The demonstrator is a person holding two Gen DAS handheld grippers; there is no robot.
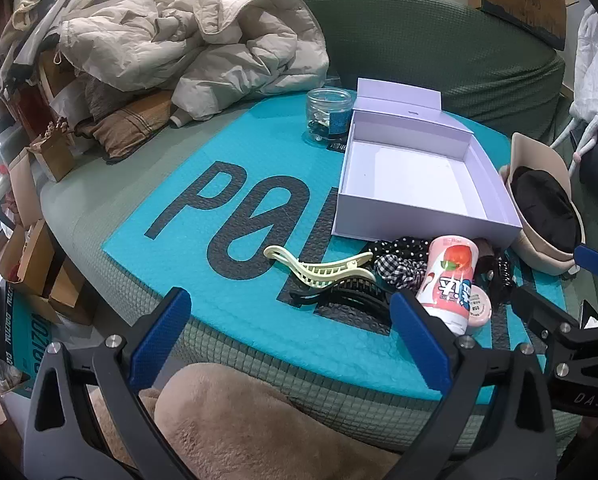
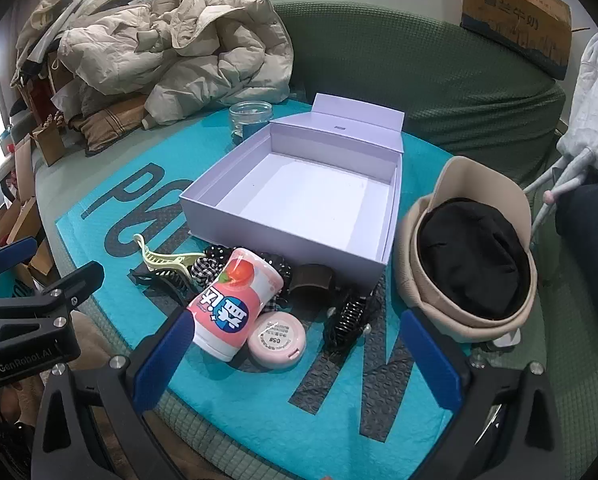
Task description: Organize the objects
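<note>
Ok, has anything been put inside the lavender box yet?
No: in the right wrist view the lavender box shows only its bare white floor, while the pink bottle and the clips lie outside it on the mat.

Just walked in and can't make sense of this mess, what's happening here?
A person holds two open grippers, left gripper and right gripper, over small clutter on a teal bubble mailer. The lavender cardboard box is open and empty. A pink plastic bottle, round pink compact and cream hair claw lie untouched.
</note>
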